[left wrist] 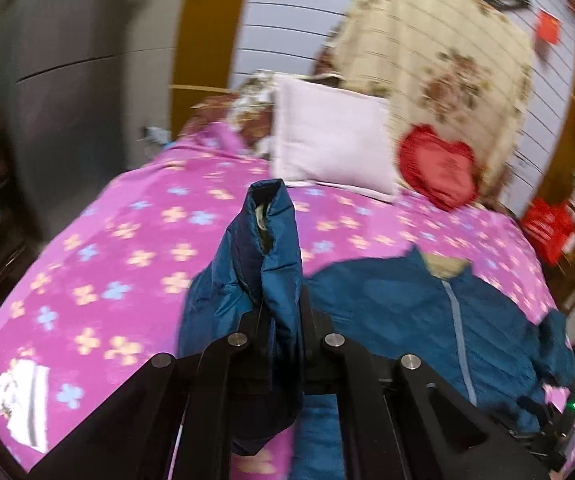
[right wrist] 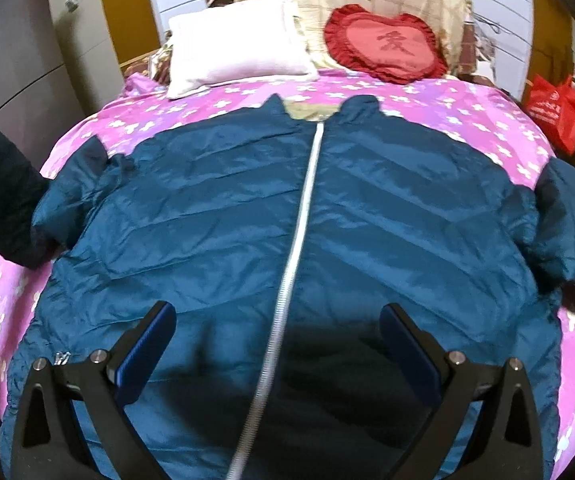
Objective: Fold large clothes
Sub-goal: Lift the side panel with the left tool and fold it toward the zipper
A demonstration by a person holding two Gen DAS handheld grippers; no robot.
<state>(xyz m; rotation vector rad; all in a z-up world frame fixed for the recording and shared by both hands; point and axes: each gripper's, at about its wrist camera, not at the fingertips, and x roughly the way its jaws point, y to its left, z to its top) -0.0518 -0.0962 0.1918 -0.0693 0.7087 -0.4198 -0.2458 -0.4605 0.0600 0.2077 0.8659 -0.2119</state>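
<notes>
A: Left gripper (left wrist: 283, 320): fingers pinched together on the jacket sleeve (left wrist: 265, 248), cuff standing up mid-frame. Right gripper (right wrist: 279, 344): fingers spread wide, empty, hovering over the hem.

B: Puffer jacket (right wrist: 287, 216) lies flat, zipped, front up, filling the centre of the pink floral bedspread (right wrist: 427, 100). Likely light, soft, slippery shell; grip cuffs or hem seams. Pillow (right wrist: 235, 48) and heart cushion (right wrist: 385, 42) crowd the upper frame; open bedspread at lower left.
</notes>
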